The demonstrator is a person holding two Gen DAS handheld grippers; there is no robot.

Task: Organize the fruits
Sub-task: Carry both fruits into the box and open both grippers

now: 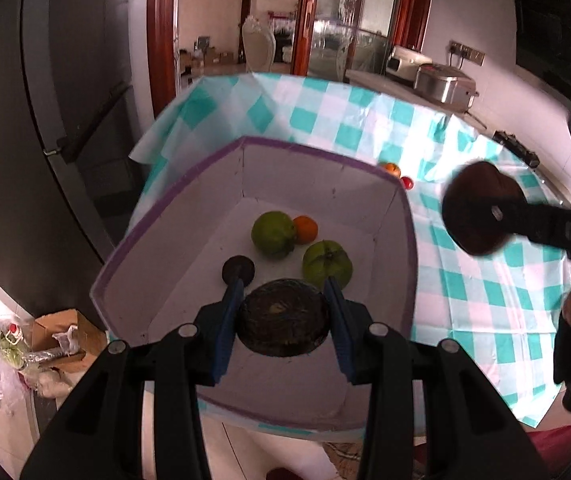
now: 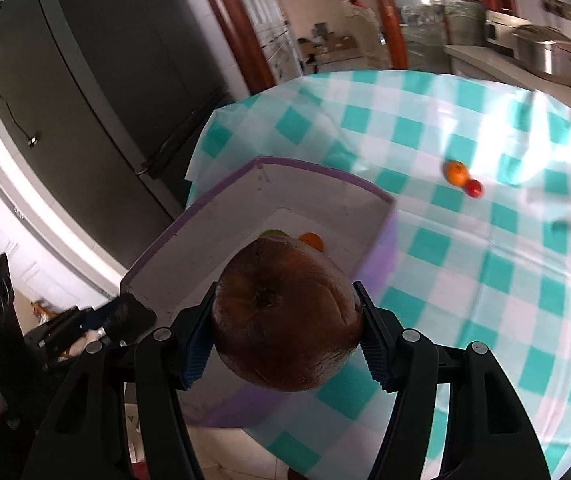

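My left gripper point(image 1: 284, 294) is shut on a dark, wrinkled round fruit point(image 1: 285, 322) and hangs over a white box with a purple rim point(image 1: 173, 200). On the box floor lie two green fruits point(image 1: 273, 234) point(image 1: 327, 265), an orange point(image 1: 305, 229) and a small dark fruit point(image 1: 238, 269). My right gripper point(image 2: 285, 294) is shut on a big brown fruit point(image 2: 285, 316) above the box's near right corner point(image 2: 385, 240); that brown fruit point(image 1: 481, 208) also shows in the left wrist view. An orange point(image 2: 456, 172) and a small red fruit point(image 2: 474, 188) lie on the checked cloth beyond the box.
The table wears a teal-and-white checked cloth point(image 2: 485, 280); the box sits at its left edge. A dark fridge point(image 1: 65, 100) stands to the left. Steel appliances point(image 1: 443, 82) sit on a counter at the back right. A cardboard box point(image 1: 61, 340) is on the floor.
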